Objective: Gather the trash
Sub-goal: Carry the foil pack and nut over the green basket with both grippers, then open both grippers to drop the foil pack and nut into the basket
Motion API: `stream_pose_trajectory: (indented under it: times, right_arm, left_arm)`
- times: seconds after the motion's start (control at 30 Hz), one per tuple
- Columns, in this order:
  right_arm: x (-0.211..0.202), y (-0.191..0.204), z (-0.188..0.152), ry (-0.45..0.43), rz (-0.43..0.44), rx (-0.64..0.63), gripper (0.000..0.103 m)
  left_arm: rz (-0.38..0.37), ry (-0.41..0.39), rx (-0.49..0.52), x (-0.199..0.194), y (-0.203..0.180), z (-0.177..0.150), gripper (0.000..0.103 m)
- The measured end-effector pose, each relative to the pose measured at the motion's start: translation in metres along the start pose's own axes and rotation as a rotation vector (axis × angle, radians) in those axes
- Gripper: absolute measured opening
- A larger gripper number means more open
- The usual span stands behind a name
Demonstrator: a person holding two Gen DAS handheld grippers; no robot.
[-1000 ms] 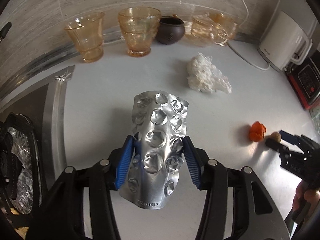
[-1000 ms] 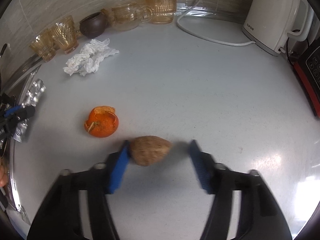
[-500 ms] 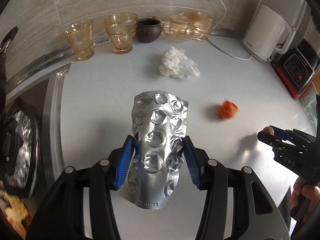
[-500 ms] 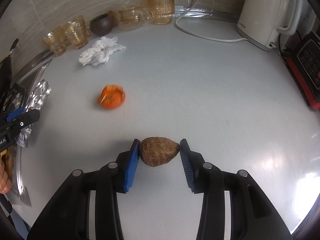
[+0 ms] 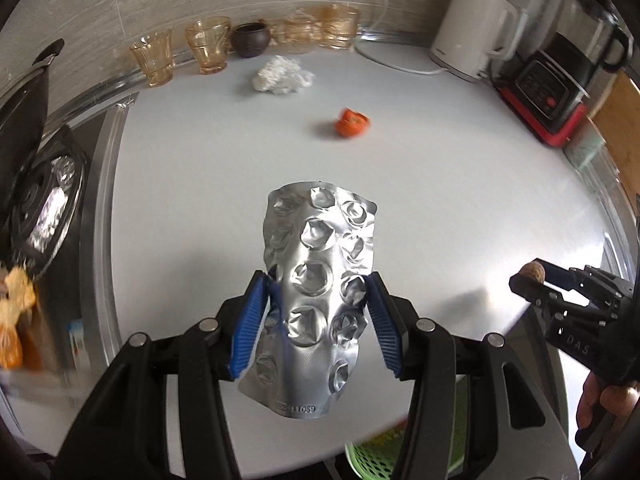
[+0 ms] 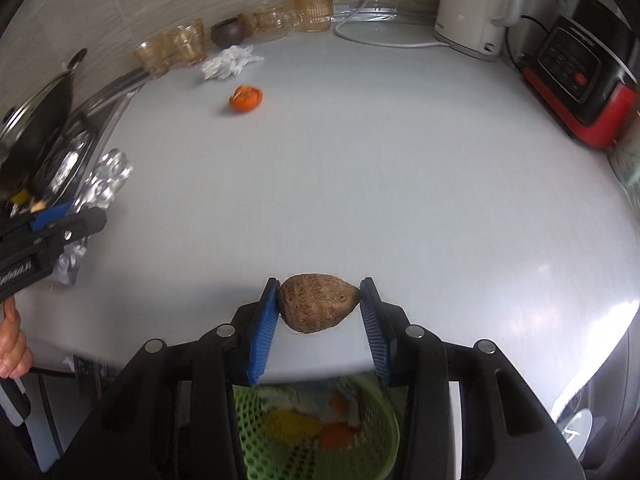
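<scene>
Between the left jaws, blister pack (image 5: 318, 300) clamped.

I see bright, soft daylight, with glare sheening the counter (image 6: 440, 160) on its right side. Fisheye bending curves both views' edges, and the green basket (image 6: 360, 440) below is blurred.

Amber glasses (image 5: 182, 54), a dark pot (image 5: 250, 39), a white kettle (image 5: 472, 38) line the countertop's (image 5: 440, 184) back.

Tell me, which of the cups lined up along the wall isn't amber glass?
The small dark brown pot, sitting mid-row. It is opaque and round-bellied, while the others, like the flared amber glass, are see-through.
</scene>
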State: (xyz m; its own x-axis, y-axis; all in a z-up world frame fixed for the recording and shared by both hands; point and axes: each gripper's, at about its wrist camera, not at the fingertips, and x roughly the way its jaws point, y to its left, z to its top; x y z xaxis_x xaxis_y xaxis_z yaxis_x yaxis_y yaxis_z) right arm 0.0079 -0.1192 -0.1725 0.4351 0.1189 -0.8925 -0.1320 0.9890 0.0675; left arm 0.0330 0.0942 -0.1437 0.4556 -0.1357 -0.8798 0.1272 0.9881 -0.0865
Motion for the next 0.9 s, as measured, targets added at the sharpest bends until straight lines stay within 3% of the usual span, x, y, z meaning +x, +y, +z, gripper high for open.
stream_pose_trajectory:
  times: [0.27,0.4,0.53,0.67,0.9]
  right_arm:
    - [-0.037,-0.007,-0.086,0.027,0.032,0.001,0.041]
    - [-0.041,-0.009,-0.119,0.046,0.051,0.005,0.041]
    - [-0.035,-0.006,-0.136,0.063,0.054,-0.02,0.042]
    - [-0.032,-0.002,-0.146,0.065,0.017,-0.052,0.078]
    - [-0.058,-0.023,-0.152,0.009,-0.025,-0.016,0.086]
  left_arm:
    - [-0.035,0.044,0.033,-0.026,-0.038,-0.07,0.05]
    - [-0.074,0.091,0.035,-0.029,-0.054,-0.103,0.05]
    - [-0.067,0.103,0.057,-0.033,-0.07,-0.124,0.05]
    - [-0.059,0.115,0.082,-0.034,-0.085,-0.14,0.05]
    - [-0.064,0.141,0.112,-0.032,-0.102,-0.156,0.05]
